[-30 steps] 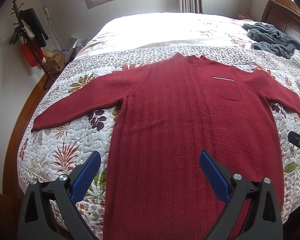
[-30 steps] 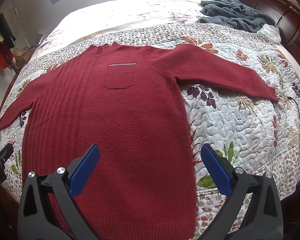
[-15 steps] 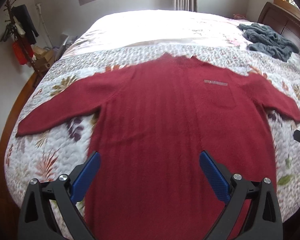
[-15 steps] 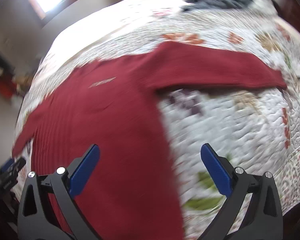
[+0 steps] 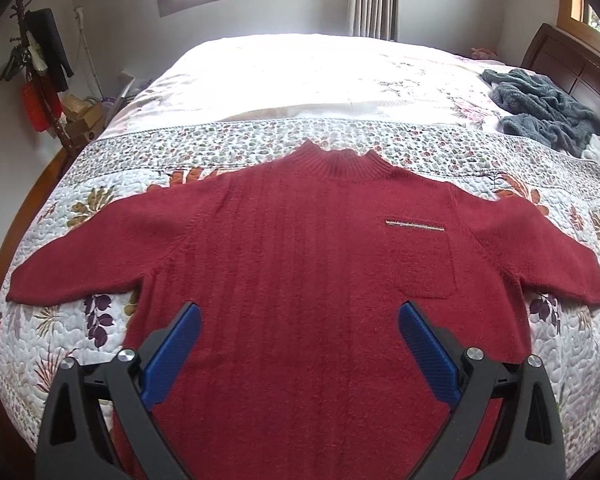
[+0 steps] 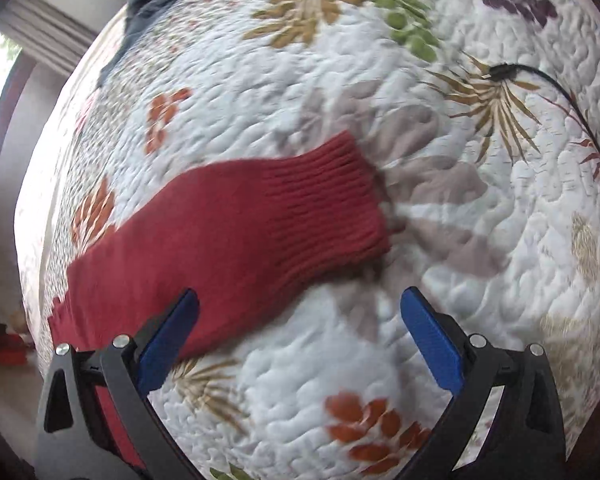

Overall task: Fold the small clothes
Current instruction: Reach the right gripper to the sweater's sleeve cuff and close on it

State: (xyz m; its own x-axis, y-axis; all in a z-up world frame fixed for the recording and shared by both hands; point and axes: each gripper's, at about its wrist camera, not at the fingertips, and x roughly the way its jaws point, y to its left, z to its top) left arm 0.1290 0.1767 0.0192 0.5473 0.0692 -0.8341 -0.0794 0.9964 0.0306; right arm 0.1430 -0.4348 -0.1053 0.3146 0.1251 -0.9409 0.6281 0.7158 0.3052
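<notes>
Across the quilted bed (image 5: 148, 184) the red sweater (image 5: 300, 280) lay flat, unfolded, nothing yet folded. Left gripper (image 5: 300, 350) hung wide above its body, empty; right gripper (image 6: 300, 334), also spread, hovered near the sleeve cuff (image 6: 320, 200).

On the quilt (image 5: 100, 320): 1 red sweater (image 5: 300, 280) w/ 2 sleeves, 1 chest pocket (image 5: 424, 268) & 1 ribbed collar (image 5: 342, 164), 1 grey fleece heap (image 5: 548, 108) at the far right corner, 1 black cable (image 6: 556, 84) nr the right edge, plus 2 wide-apart grippers, left (image 5: 300, 356) & right (image 6: 300, 344).
</notes>
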